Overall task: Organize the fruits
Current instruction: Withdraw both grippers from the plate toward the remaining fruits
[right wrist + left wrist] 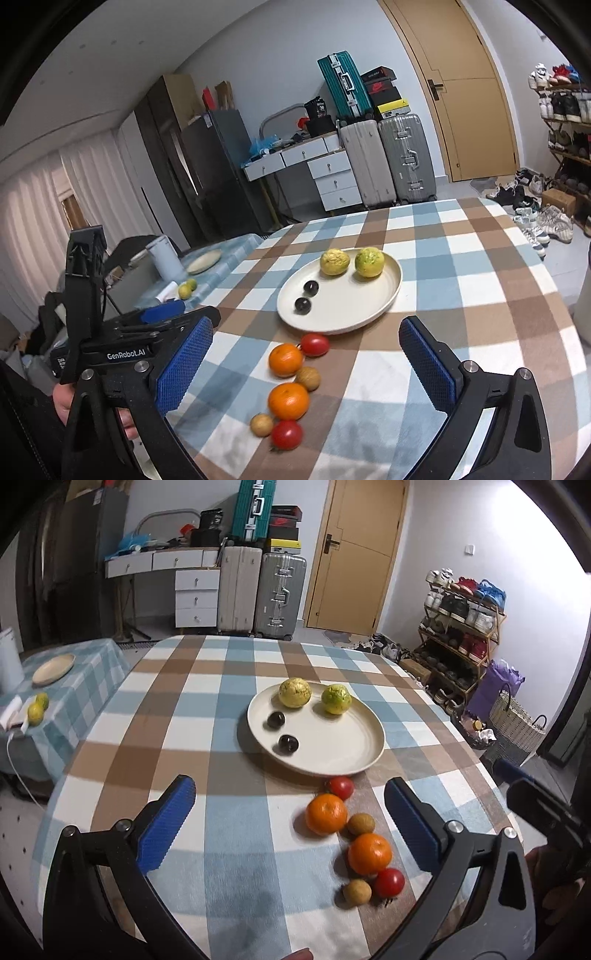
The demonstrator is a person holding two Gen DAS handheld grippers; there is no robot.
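Left tongs (290,821) gaping wide, nothing between the blue pads (166,823); right tongs (306,363) likewise spread and empty. Both hovering over the near edge of the checked surface (229,686), tilted downward.

Just ahead, between the pads in both views, a loose chain of fruit running from 12 toward 5 o'clock in the left view: tomato (340,787), orange (326,813), small brown fruit (361,824), second orange (369,853), second tomato (389,882), second brown fruit (357,891). Chain's long axis roughly along the pointing line, so nearest pieces at the low end.

Beyond at 12 o'clock, plate (332,753) carrying two yellow-green fruits (294,693) and two dark ones (288,742).

Seemingly closer to the right tongs, judging by the chain sitting right of centre in the left view.

Kind of brown fruit hard to tell. Left tongs' body cutting off the right view's lower left; a hand (62,400) partly hidden behind it.
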